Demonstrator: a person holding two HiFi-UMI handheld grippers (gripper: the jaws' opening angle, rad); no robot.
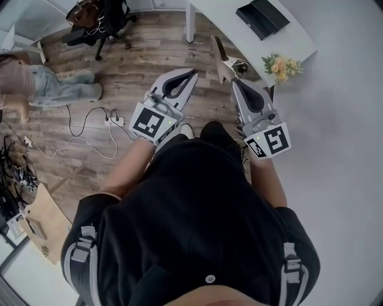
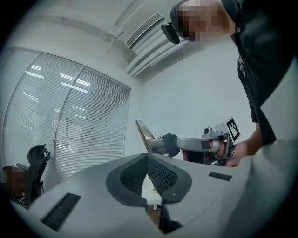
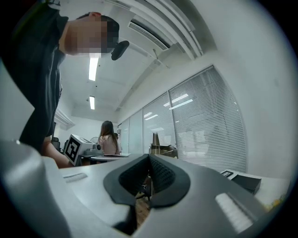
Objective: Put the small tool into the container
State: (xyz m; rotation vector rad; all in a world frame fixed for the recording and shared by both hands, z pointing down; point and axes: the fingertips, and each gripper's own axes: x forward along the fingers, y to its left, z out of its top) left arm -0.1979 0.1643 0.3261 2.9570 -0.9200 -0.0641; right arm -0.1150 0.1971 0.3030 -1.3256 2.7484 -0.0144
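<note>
Small tool (image 1: pixel 220 55): flat blade, clamped at tips of right gripper (image 1: pixel 235 81) jaws, held above floor (image 1: pixel 137 48). Left gripper (image 1: pixel 192 73) jaws closed on nothing. Likely hazard: thin blade pivoting or slipping loose; container not identified.

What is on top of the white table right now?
On the white table: a black case and a flower bunch. No small tool shows; the case's inside cannot be made out.

Right gripper (image 1: pixel 234 81) with small tool (image 1: pixel 220 55), left gripper (image 1: pixel 192 73) alongside — above wood floor (image 1: pixel 149 51)
</note>
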